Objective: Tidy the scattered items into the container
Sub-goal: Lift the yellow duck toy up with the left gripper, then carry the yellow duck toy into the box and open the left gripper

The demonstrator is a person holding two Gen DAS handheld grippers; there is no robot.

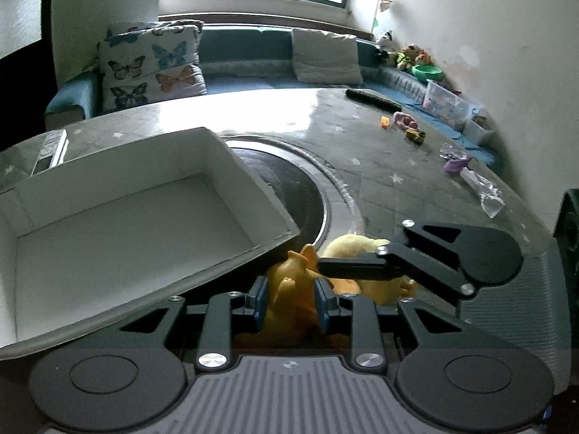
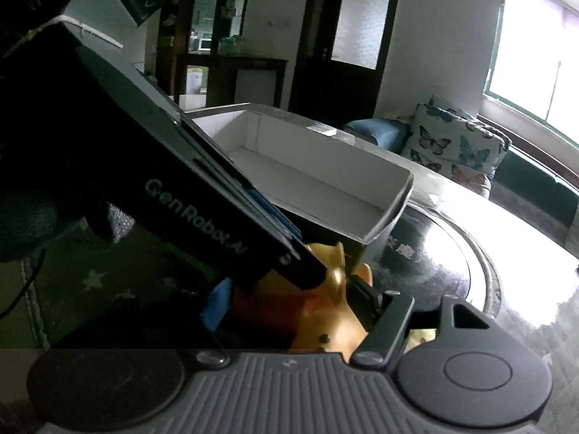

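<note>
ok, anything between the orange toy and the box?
Only the box's near wall. The orange toy sits low between the left gripper's pads, below the rim, with the right gripper crowding in alongside. The box interior looks empty.

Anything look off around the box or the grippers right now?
Both grippers crowd one spot: the left gripper has its pads against an orange toy, and the right gripper reaches across it beside a yellow plush. The white box is empty, while small toys lie scattered across the table.
</note>
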